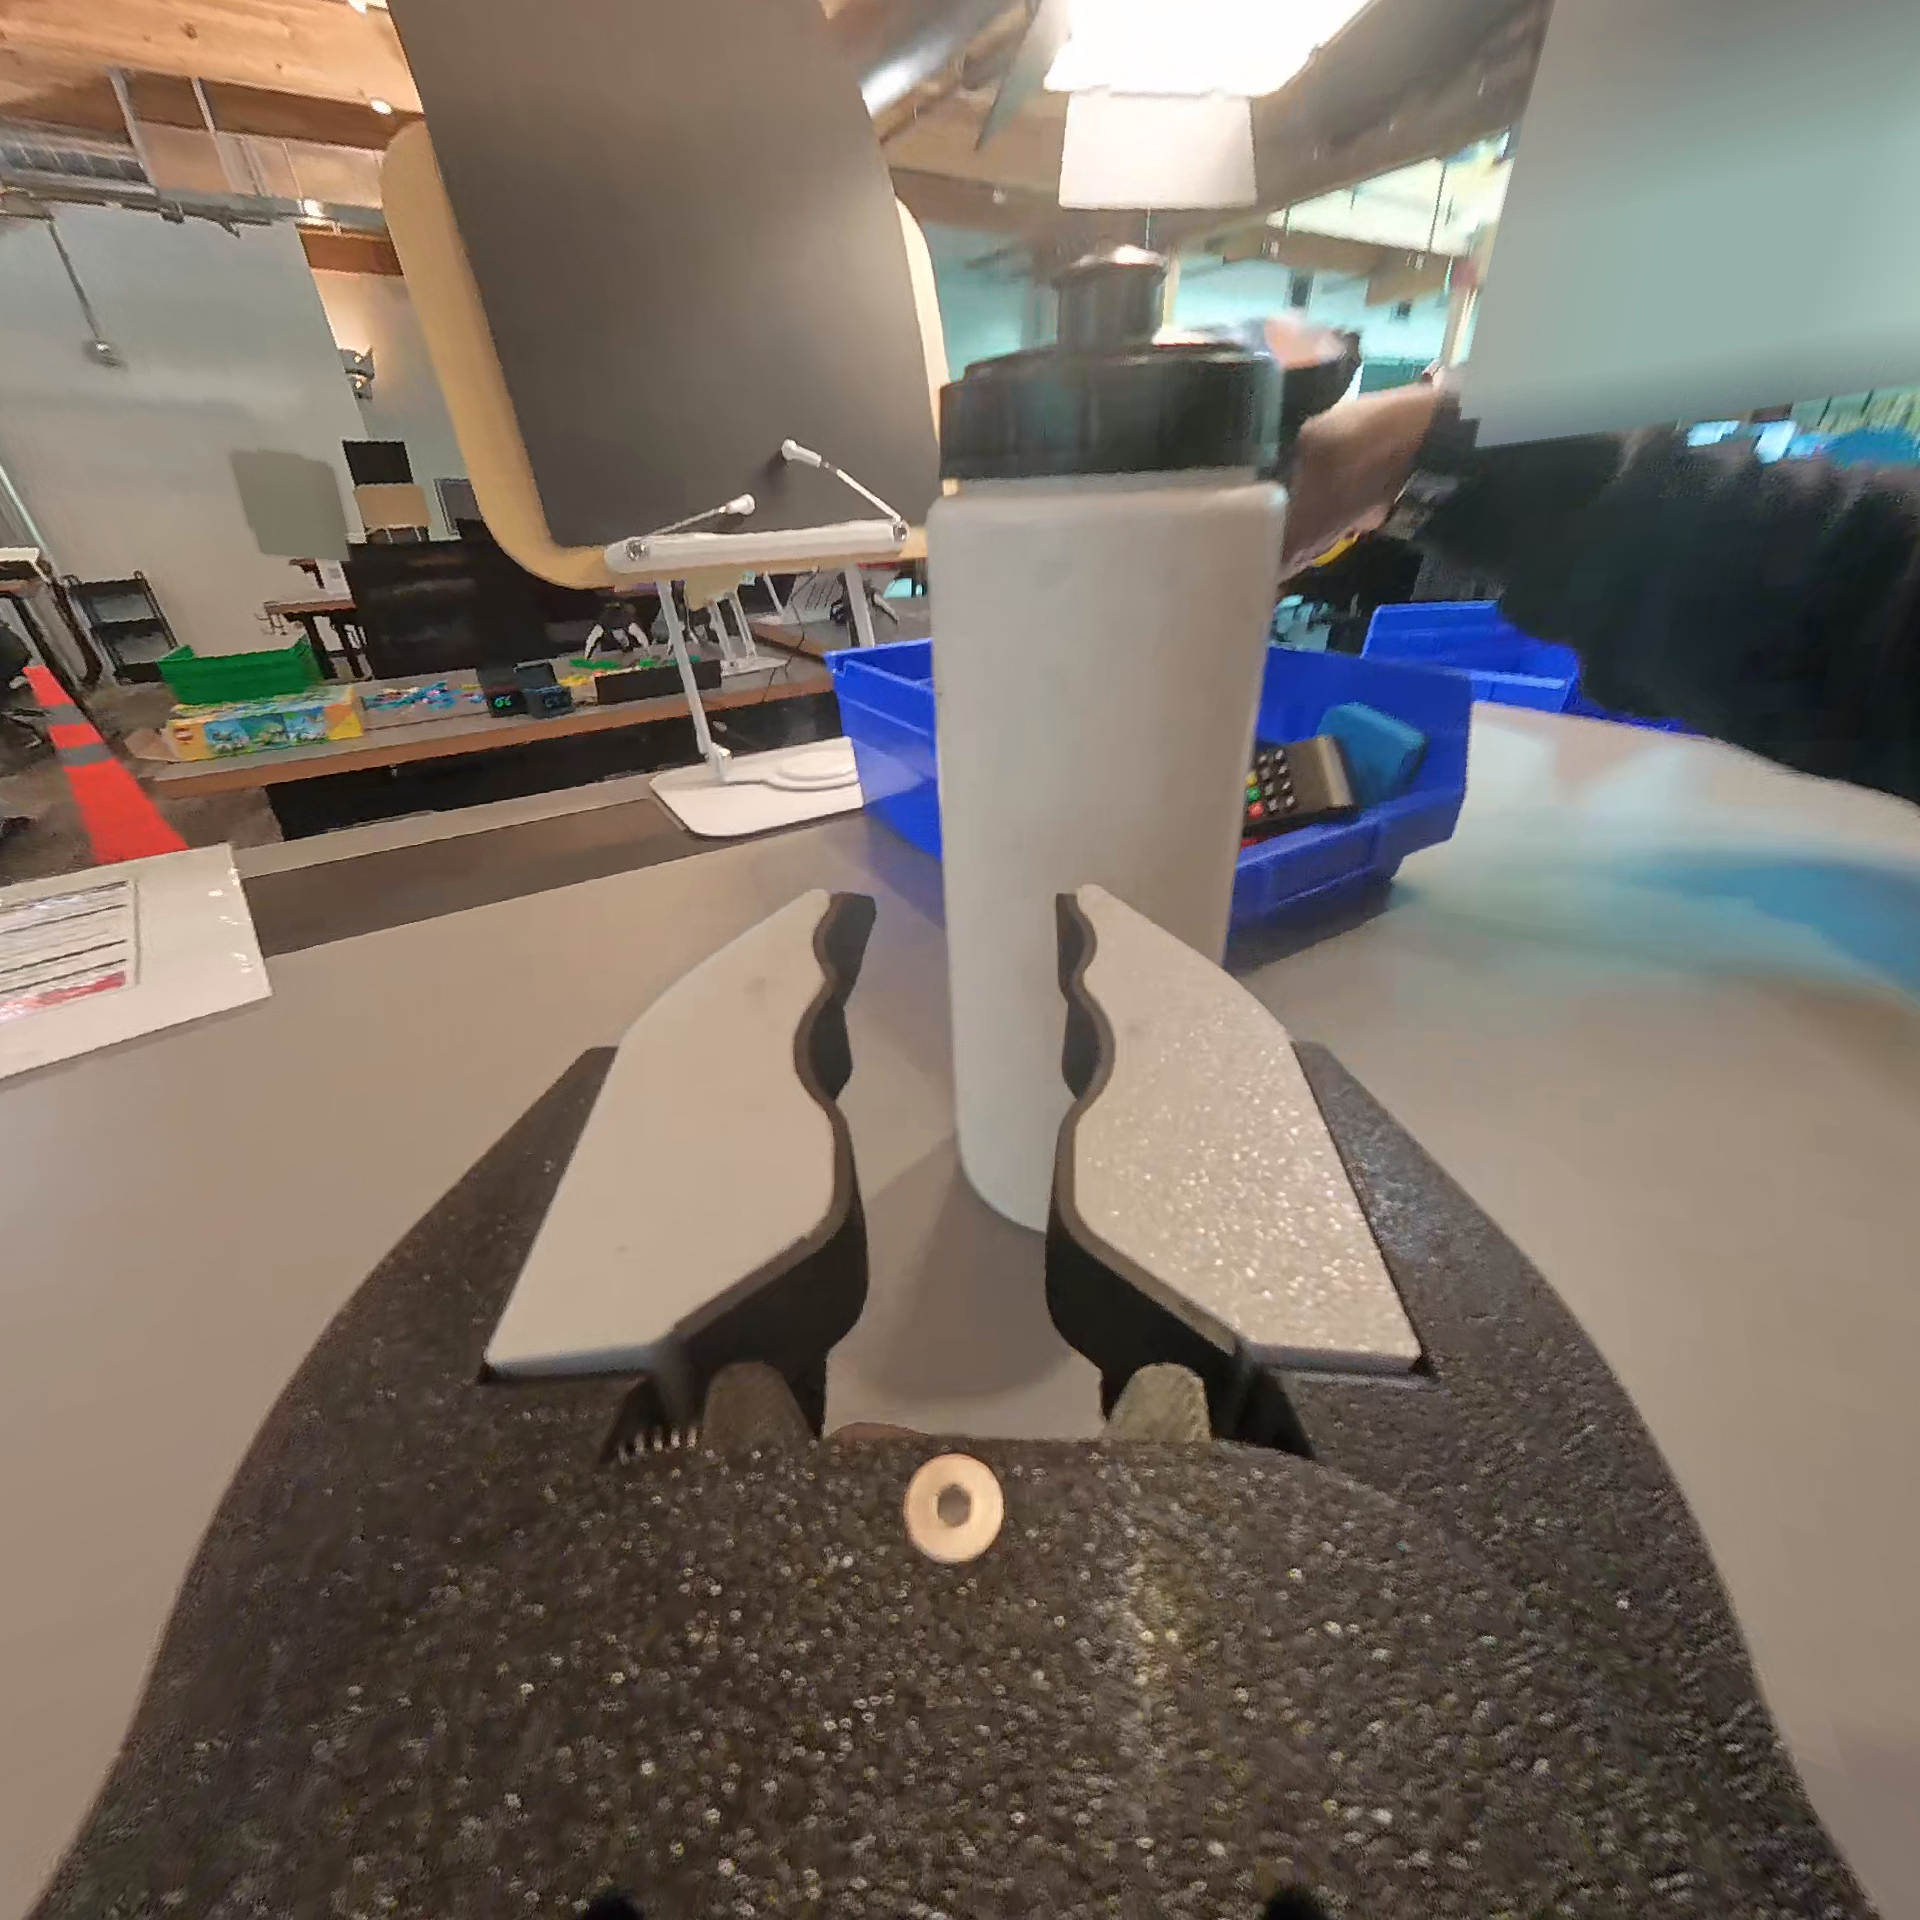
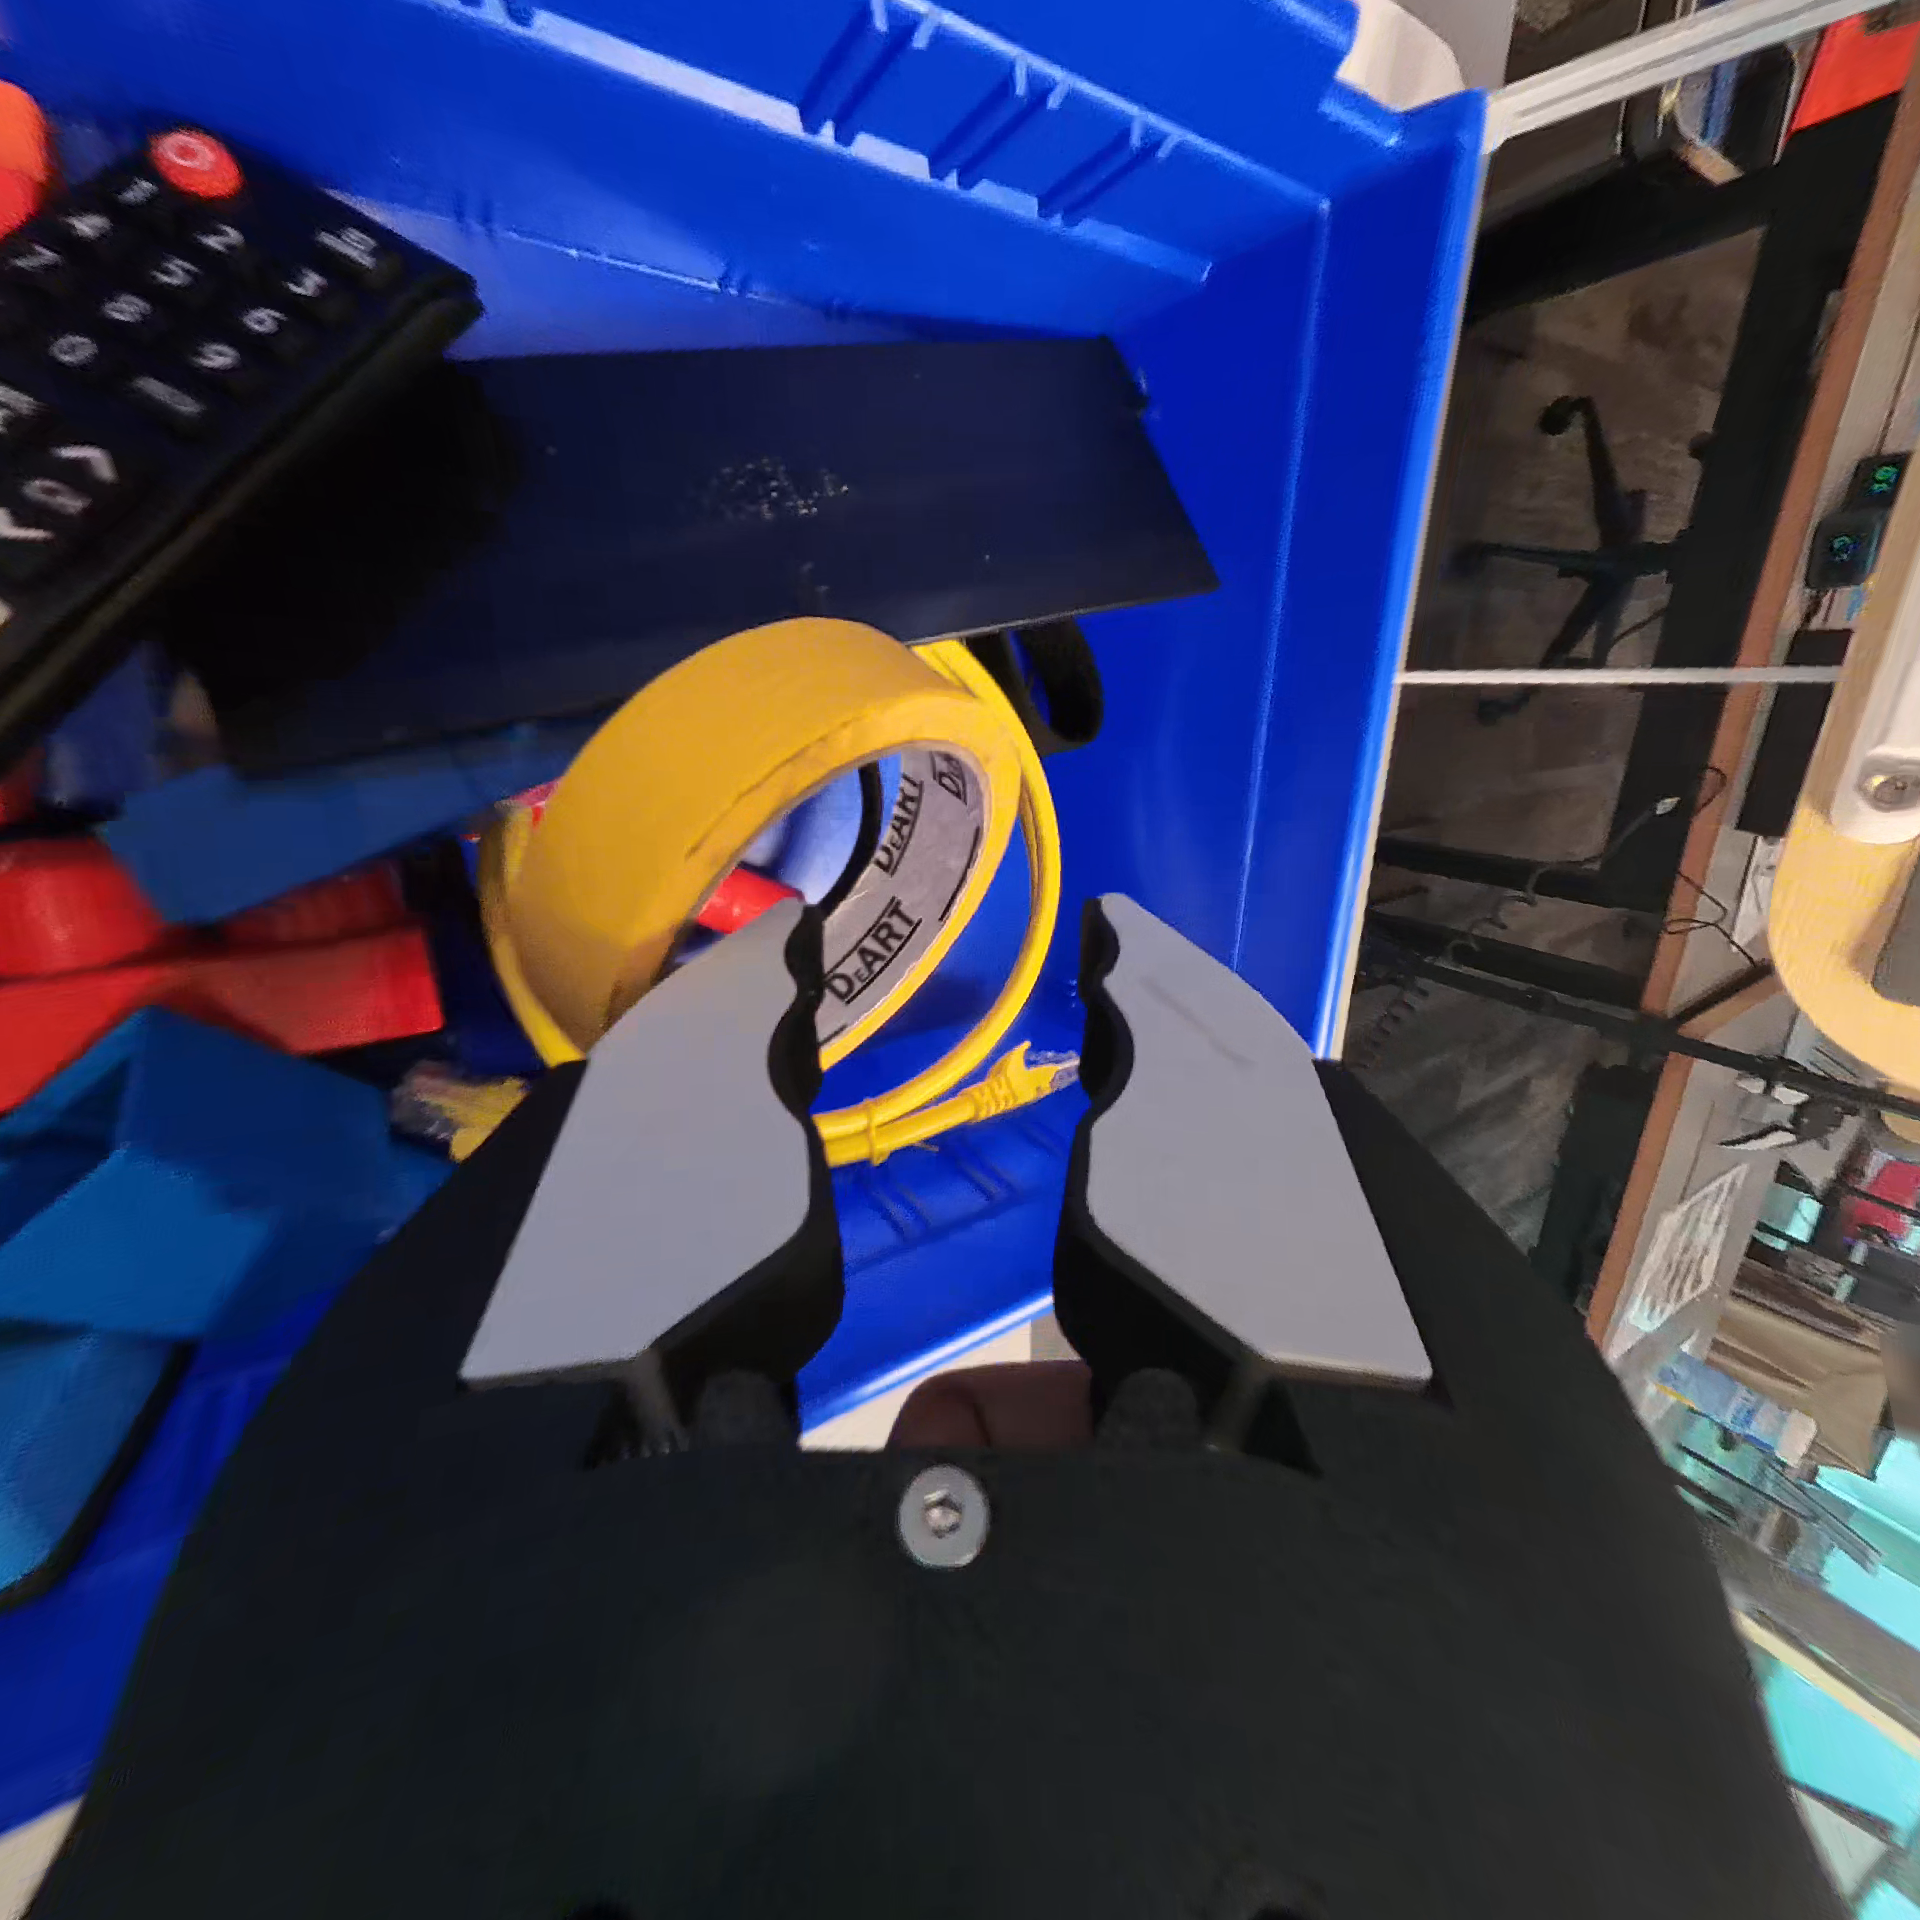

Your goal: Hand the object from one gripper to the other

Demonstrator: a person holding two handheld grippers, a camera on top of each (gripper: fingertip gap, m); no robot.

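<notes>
Yellow tape roll [image 2: 769,831] stands on edge in the blue bin [image 2: 1288,623], by a yellow cable [image 2: 997,1081] and a remote [image 2: 177,364]. Right gripper [image 2: 940,925] hovers just over it, jaws apart, empty. A skewed bite could snag that cable (or tip the roll). Left gripper [image 1: 961,925], also wide and empty, faces a white bottle [image 1: 1101,810] on the table [image 1: 312,1195]; a nudge might topple it.

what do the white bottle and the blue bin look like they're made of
White bottle: matte, slightly grainy body, probably plastic or coated metal; its black cap looks like plastic. Blue bin: glossy moulded plastic, judging by ribs and highlights.
</notes>
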